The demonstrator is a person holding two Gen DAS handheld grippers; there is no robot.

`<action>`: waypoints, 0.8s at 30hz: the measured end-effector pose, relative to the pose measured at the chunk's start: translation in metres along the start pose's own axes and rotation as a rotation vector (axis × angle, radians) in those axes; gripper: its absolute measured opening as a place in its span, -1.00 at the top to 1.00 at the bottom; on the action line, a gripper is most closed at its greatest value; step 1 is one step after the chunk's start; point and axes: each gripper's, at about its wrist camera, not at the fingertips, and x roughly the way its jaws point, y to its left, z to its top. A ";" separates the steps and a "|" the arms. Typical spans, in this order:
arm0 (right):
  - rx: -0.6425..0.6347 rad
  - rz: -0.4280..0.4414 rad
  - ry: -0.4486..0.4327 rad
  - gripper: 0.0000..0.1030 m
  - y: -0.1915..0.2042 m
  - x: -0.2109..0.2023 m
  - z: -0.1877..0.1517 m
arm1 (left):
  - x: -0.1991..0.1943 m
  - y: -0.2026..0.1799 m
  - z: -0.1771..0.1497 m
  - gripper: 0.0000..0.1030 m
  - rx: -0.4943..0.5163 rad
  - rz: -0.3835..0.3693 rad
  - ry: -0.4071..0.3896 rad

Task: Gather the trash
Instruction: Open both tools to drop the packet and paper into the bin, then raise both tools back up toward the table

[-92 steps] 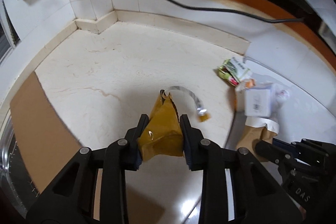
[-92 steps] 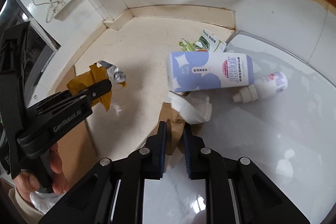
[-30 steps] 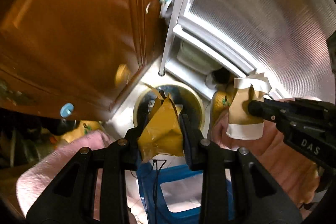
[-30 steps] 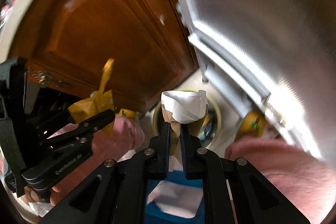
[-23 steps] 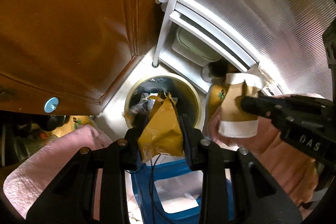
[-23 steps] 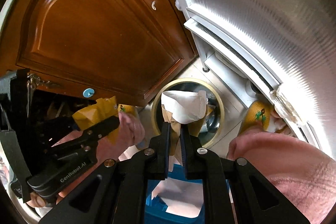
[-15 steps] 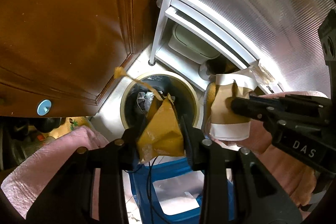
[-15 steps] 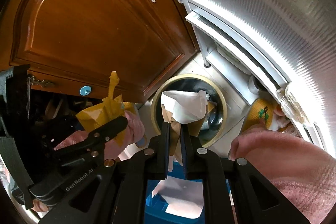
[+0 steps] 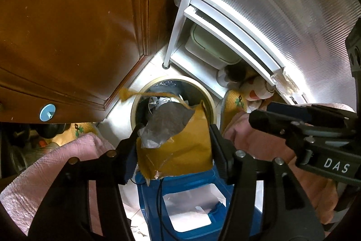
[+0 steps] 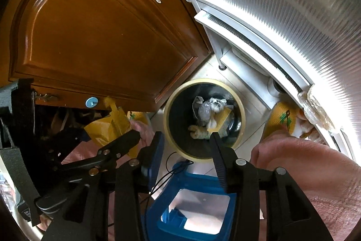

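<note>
A brown wooden cabinet door [image 10: 94,37] fills the upper left of both views, and a ribbed white panel [image 10: 282,3] curves across the upper right. They meet at a corner of pale floor [image 10: 252,110], where a round bin [image 10: 168,125] with a tan rim stands open. Crumpled silver and yellow trash [image 10: 212,114] lies at its bottom. Pink-clad legs [image 10: 315,171] frame the bin on both sides, with yellow slippers [image 10: 284,119] by the white panel, and a blue stool [image 10: 198,207] stands between them, just short of the bin.

The left hand-held gripper [image 9: 173,146] points steeply down above the bin, its jaws opening. A yellow torn wrapper [image 9: 180,148] with a grey inner flap is between them, touching both pads, and a thin yellow strip trails from it across the bin's mouth. The wrapper hides the near half of the bin in the left view.

The right hand-held gripper [image 10: 185,153] hangs over the bin's near rim, jaws opening with nothing between them.
</note>
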 end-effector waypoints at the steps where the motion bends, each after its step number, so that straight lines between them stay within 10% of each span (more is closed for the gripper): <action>1: -0.002 -0.002 0.000 0.17 0.000 0.000 0.000 | 0.001 -0.001 0.000 -0.06 0.002 0.000 0.004; 13: 0.012 -0.010 0.003 0.17 -0.001 0.003 -0.001 | 0.008 -0.002 -0.003 -0.52 0.012 0.019 0.036; 24: 0.005 -0.021 0.011 0.17 -0.001 0.005 -0.001 | 0.007 0.000 -0.003 -0.53 0.010 0.017 0.032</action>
